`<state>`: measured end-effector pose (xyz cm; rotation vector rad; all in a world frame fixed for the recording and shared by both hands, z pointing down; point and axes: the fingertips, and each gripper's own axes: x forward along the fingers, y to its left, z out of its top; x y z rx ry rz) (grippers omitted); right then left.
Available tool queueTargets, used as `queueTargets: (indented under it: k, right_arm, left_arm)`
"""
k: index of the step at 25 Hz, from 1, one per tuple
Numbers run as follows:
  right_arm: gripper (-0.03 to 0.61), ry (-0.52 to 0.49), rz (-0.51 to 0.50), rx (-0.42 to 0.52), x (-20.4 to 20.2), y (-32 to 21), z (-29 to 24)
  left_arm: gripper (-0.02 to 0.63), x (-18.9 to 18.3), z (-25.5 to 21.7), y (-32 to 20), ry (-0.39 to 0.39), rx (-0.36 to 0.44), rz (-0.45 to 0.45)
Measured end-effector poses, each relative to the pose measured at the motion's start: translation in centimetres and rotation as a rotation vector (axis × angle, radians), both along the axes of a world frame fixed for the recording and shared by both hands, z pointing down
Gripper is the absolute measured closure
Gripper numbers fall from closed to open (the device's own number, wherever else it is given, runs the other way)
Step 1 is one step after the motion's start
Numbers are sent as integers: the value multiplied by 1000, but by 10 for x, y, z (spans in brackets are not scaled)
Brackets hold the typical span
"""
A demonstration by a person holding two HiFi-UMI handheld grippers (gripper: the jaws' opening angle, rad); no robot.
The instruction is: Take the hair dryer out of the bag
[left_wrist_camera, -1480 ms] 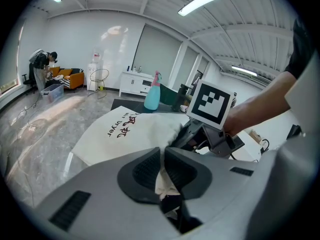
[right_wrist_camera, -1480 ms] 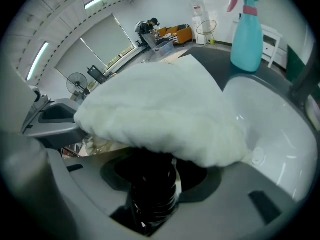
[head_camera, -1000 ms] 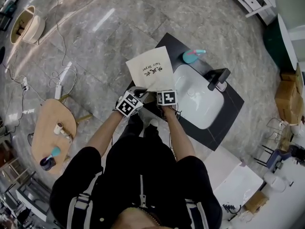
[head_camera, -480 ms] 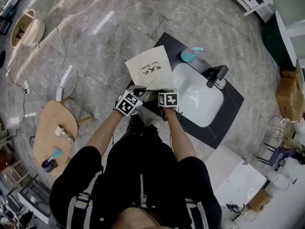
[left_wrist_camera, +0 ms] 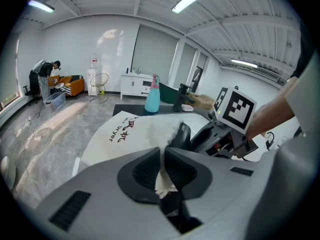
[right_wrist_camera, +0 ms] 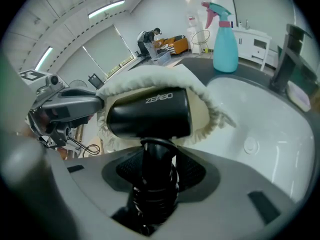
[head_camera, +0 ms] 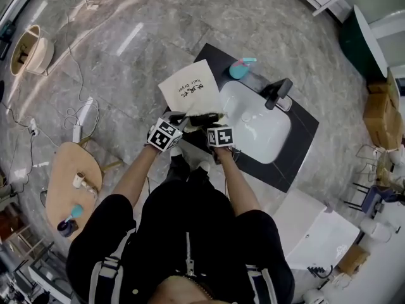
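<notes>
A cream cloth bag [head_camera: 188,87] with dark print lies on the dark counter, its mouth toward me. My left gripper [left_wrist_camera: 161,170] is shut on the bag's [left_wrist_camera: 127,134] rim cloth at the mouth. My right gripper [right_wrist_camera: 159,173] is shut on the handle of the black hair dryer [right_wrist_camera: 150,115], whose barrel stands just outside the bag's frilled opening [right_wrist_camera: 200,91]. In the head view the dryer [head_camera: 204,117] shows as a dark shape between the left gripper [head_camera: 172,120] and the right gripper [head_camera: 212,126], at the bag's near edge.
A white basin [head_camera: 256,126] is set in the dark counter [head_camera: 297,151] right of the bag, with a black tap [head_camera: 277,92] behind it. A teal spray bottle [head_camera: 240,68] stands at the counter's far end. A round wooden table [head_camera: 69,176] is at left.
The right gripper has drawn back a little toward me with the dryer, so more of the barrel is clear of the bag. The left gripper keeps its hold on the bag's mouth.
</notes>
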<state>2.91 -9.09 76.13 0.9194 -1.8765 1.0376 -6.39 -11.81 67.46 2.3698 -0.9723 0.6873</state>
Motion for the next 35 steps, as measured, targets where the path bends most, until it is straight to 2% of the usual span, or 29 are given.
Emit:
queueTargets:
  k: [15,29,35]
  right_arm:
    - [379,-33,55,37,37,27,-15]
    - [379,-58,131,106,77,45,-36]
    - [379,-68,170,133,94,55,-44]
  left_arm:
    - [569,3,0,4,-15,7,-20]
    - [569,11,35,32,-132,3,57]
    - [568,16,56,41,-176,-34,88]
